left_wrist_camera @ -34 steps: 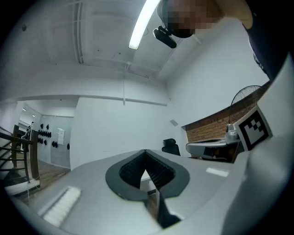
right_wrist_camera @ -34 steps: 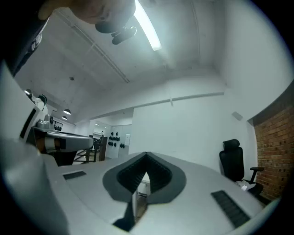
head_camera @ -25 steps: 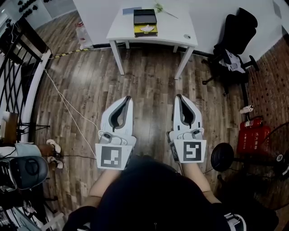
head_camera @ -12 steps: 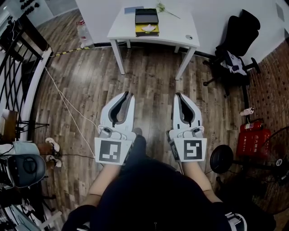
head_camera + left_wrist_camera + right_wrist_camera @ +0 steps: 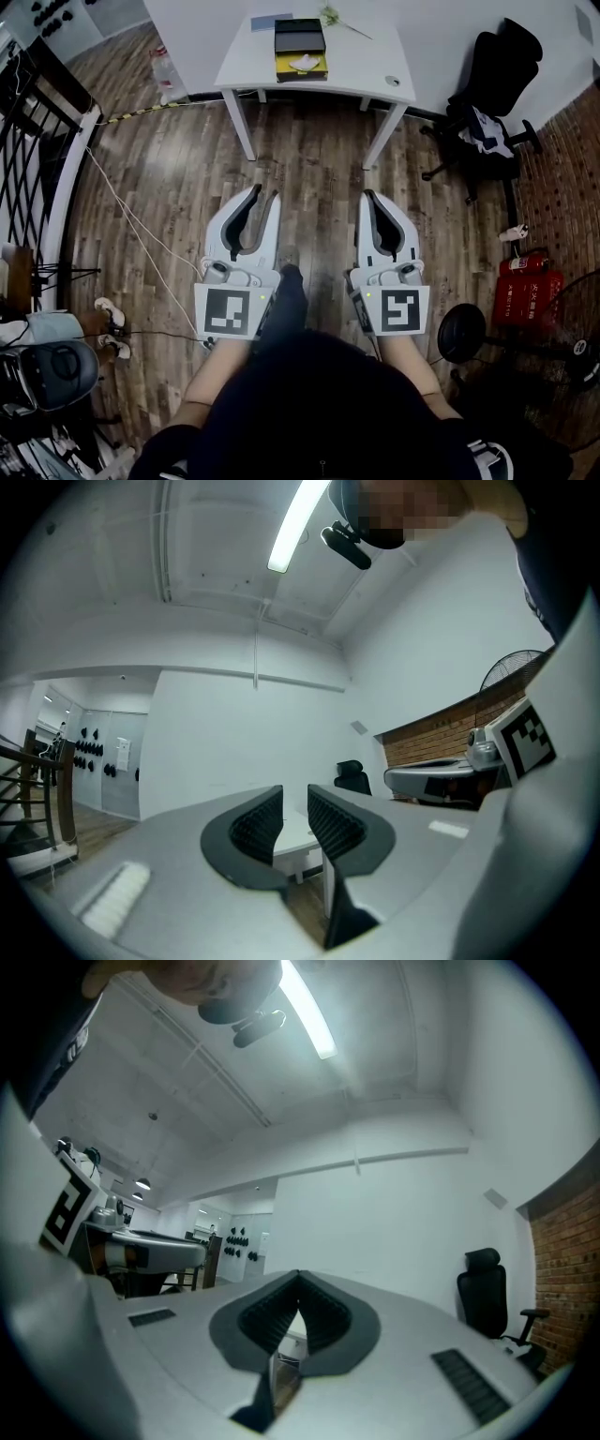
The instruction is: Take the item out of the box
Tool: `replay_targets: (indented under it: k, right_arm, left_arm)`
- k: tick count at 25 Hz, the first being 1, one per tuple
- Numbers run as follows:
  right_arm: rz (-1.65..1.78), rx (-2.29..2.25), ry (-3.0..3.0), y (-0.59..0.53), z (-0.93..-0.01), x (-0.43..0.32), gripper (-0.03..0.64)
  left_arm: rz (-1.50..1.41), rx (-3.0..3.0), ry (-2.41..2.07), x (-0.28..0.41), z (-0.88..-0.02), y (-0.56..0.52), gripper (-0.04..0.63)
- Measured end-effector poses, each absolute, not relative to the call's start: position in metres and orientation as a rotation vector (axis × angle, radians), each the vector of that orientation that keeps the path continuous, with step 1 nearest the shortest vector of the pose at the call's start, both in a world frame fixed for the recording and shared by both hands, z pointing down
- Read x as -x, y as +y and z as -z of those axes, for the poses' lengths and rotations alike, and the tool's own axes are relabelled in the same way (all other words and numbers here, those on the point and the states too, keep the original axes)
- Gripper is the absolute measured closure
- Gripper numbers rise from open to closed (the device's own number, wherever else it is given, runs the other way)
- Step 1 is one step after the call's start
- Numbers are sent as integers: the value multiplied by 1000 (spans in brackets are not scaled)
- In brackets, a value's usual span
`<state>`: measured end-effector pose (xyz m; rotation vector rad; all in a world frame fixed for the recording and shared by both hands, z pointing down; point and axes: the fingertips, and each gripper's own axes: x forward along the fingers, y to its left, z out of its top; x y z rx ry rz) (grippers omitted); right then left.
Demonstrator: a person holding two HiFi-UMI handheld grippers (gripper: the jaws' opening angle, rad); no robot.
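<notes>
The box point(image 5: 301, 49) sits at the far side of a white surface point(image 5: 366, 66) that stands against the wall, well apart from both tools. Its black part lies toward the wall, and its yellow part faces the person with a pale item point(image 5: 305, 63) lying in it; what that item is cannot be made out from here. A green sprig point(image 5: 333, 16) lies just beyond the box, a bluish sheet point(image 5: 270, 21) lies beside the box at the left, and a small round object point(image 5: 391, 81) rests near the surface's right edge. The person stands on a wooden floor point(image 5: 309, 159) and holds both tools roughly level, side by side and pointing toward the surface. The left tool point(image 5: 265, 192) has its jaws spread with a clear gap; they have just been opening, and nothing is between its ribbed pads point(image 5: 255, 825), only the distant surface showing through the gap. The right tool point(image 5: 370, 197) has its jaws pressed together at the tips and pinches nothing. A black office chair point(image 5: 497, 66) stands to the right of the surface, with a red case point(image 5: 525, 286) and a floor fan point(image 5: 464, 328) nearer the person on that side. A thin pale cable point(image 5: 131, 216) trails across the floor at the left, beside a dark railing point(image 5: 37, 141).
</notes>
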<state>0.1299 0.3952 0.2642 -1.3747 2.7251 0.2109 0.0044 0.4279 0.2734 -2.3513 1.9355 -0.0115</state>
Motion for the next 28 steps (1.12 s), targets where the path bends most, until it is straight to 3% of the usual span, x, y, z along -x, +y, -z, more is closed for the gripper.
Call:
replay_targets:
  k: [28]
  right_arm:
    - [-206,1488,2717,151,-274,-28,605]
  left_arm:
    - [-2,2473,1857,97,-280,178,488]
